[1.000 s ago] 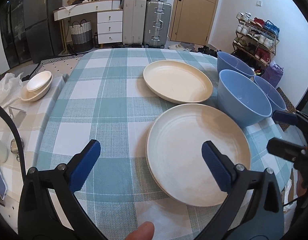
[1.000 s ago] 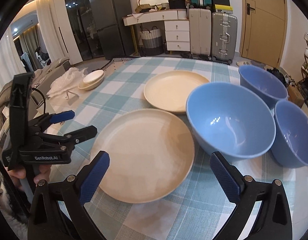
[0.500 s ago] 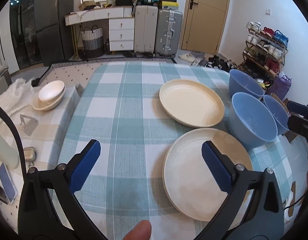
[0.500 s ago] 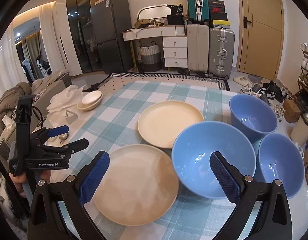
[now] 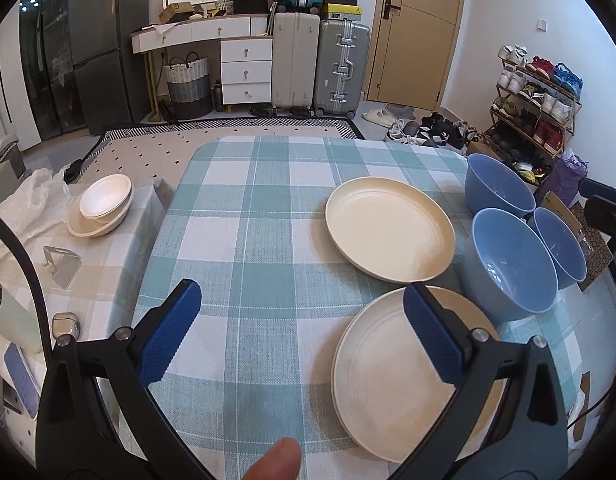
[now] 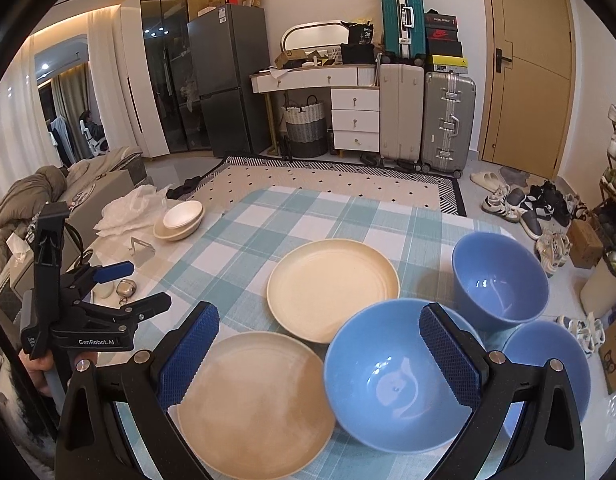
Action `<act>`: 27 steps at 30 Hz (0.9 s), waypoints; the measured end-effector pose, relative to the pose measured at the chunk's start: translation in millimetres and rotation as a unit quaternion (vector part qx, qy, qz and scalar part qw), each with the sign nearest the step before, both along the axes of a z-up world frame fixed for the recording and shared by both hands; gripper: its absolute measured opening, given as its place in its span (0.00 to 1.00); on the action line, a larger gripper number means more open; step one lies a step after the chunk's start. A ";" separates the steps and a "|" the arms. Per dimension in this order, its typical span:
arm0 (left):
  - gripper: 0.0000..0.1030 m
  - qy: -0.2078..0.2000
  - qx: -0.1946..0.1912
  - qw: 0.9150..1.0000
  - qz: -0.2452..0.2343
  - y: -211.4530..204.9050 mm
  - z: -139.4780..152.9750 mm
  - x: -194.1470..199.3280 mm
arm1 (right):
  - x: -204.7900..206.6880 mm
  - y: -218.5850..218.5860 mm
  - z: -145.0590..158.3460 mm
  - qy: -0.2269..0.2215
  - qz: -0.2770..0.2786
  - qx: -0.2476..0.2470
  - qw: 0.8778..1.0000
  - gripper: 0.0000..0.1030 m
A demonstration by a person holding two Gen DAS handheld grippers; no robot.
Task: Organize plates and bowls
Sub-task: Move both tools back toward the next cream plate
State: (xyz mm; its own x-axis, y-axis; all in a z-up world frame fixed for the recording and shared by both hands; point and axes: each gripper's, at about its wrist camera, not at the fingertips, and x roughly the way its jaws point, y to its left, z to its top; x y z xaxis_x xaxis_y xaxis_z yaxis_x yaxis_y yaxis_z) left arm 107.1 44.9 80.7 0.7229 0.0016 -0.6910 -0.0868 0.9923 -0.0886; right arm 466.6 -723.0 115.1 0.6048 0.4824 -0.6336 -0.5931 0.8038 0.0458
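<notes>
You have two plates on the table (image 5: 244, 240): the near plate (image 5: 387, 384) before the far plate (image 5: 387, 232), and three bowls (image 6: 391, 380) to their right.

Two cream plates (image 6: 332, 289) (image 6: 255, 402) lie on the checked cloth. Three blue bowls (image 6: 391, 372) (image 6: 499, 278) (image 6: 563, 364) stand right of them, ahead of the grippers.

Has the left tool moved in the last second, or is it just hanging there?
Yes. The left tool has pulled up and back from the table: the near cream plate now looks smaller and more of the checked tablecloth and floor shows.
</notes>
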 end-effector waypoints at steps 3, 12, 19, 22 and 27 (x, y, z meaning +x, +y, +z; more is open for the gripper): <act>0.98 0.000 0.001 1.000 -0.005 0.0 2.7 10.1 | 16.3 -1.5 9.5 0.006 0.000 0.006 1.000 0.99; 0.98 0.006 0.011 1.000 -0.017 -9.9 1.5 42.5 | 59.6 -5.6 28.3 0.009 -0.013 0.005 1.000 0.99; 0.98 0.015 -0.024 1.000 -0.009 -3.2 -3.5 68.2 | 90.4 2.1 19.0 0.026 -0.008 -0.008 1.000 0.99; 0.98 0.015 -0.024 1.000 -0.006 -2.2 -6.5 80.0 | 104.4 5.8 11.4 0.035 -0.010 -0.018 0.999 0.99; 0.97 0.021 -0.030 0.999 -0.010 -2.6 -15.0 100.7 | 130.1 11.9 -2.4 0.047 -0.013 -0.022 0.999 0.99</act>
State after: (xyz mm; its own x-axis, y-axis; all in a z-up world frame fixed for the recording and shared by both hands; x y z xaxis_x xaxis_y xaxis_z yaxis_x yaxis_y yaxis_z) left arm 207.7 42.3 65.7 0.6933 -0.0550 -0.7186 -0.0712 0.9870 -0.1443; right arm 596.7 -711.2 112.8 0.5544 0.4372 -0.7082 -0.5667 0.8215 0.0635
